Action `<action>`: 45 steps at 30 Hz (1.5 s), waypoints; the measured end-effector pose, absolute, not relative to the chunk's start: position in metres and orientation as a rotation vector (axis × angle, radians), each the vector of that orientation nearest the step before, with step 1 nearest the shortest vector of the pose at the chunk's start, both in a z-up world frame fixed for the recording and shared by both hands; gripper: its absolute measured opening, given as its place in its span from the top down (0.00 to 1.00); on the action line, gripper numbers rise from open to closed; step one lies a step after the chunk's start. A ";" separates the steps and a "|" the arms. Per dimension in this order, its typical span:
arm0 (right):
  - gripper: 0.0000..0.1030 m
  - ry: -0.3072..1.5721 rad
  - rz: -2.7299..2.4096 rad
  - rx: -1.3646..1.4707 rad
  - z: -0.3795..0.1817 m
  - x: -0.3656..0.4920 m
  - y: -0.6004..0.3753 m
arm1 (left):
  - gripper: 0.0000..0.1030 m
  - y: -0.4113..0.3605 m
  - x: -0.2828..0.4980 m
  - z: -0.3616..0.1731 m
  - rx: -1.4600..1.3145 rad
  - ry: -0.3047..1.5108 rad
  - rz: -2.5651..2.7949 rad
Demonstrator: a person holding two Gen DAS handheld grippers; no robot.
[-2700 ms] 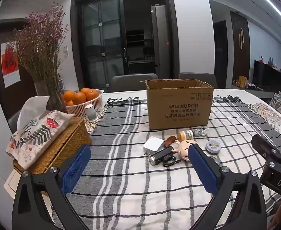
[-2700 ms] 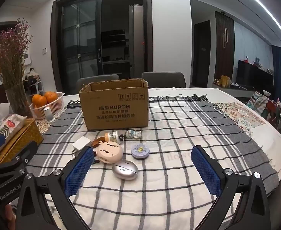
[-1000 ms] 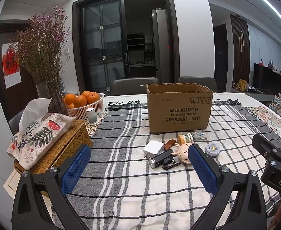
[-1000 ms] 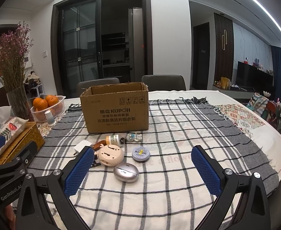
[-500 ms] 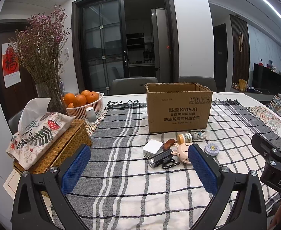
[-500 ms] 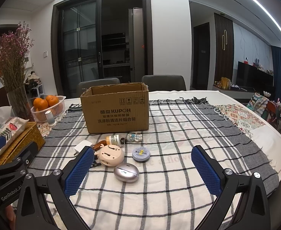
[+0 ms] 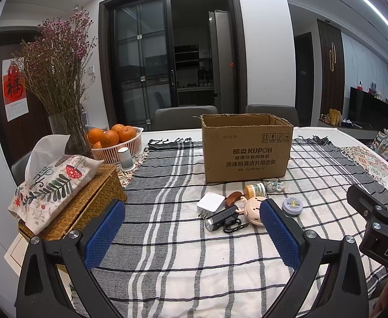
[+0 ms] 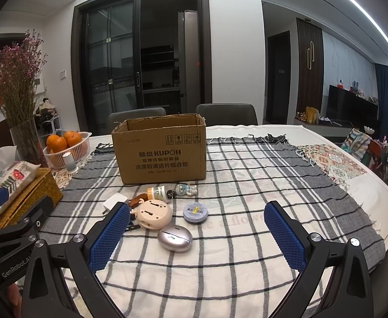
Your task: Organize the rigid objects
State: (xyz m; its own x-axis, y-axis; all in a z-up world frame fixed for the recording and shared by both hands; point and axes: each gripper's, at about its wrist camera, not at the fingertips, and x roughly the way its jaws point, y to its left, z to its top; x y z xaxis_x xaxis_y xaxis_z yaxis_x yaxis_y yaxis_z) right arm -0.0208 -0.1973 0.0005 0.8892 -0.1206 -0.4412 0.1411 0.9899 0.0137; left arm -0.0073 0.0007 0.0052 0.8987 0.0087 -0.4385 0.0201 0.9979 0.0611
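Note:
An open cardboard box (image 7: 247, 148) (image 8: 162, 153) stands mid-table on a plaid cloth. In front of it lie small items: a white charger (image 7: 210, 203), a black flashlight (image 7: 220, 218), a cream round gadget (image 8: 154, 213), a silver oval case (image 8: 175, 238), a round tin (image 8: 195, 212), a small bottle (image 8: 157, 192) and a figurine (image 8: 186, 189). My left gripper (image 7: 191, 235) is open and empty, hovering short of the items. My right gripper (image 8: 196, 235) is open and empty, the silver case between its fingers' line of sight.
A wicker tissue box (image 7: 69, 201) sits at the left edge. Behind it stand a vase of dried flowers (image 7: 61, 84), a basket of oranges (image 7: 114, 143) and a small white cylinder (image 7: 126, 159). Chairs stand behind the table.
Both views have shifted only slightly; the grippers have drifted a little back and up. Nothing on the table has moved.

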 end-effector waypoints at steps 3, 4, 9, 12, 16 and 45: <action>0.01 0.455 -0.136 0.046 0.000 -0.021 -0.197 | 0.00 0.001 -0.007 0.005 0.064 0.458 -0.009; 0.01 0.456 -0.136 0.046 0.001 -0.021 -0.197 | 0.00 0.001 -0.006 0.004 0.063 0.459 -0.010; 0.01 0.463 -0.132 0.045 -0.001 -0.020 -0.195 | 0.00 0.002 -0.004 0.001 0.062 0.472 -0.017; 0.01 0.477 -0.128 0.049 -0.006 -0.017 -0.194 | 0.00 0.003 0.000 -0.004 0.065 0.489 -0.019; 0.01 0.517 -0.122 0.051 -0.016 -0.008 -0.193 | 0.00 0.006 0.006 -0.013 0.062 0.514 -0.012; 0.02 0.770 -0.106 0.117 -0.105 0.076 -0.181 | 0.18 -0.007 0.097 -0.082 0.333 0.650 -0.320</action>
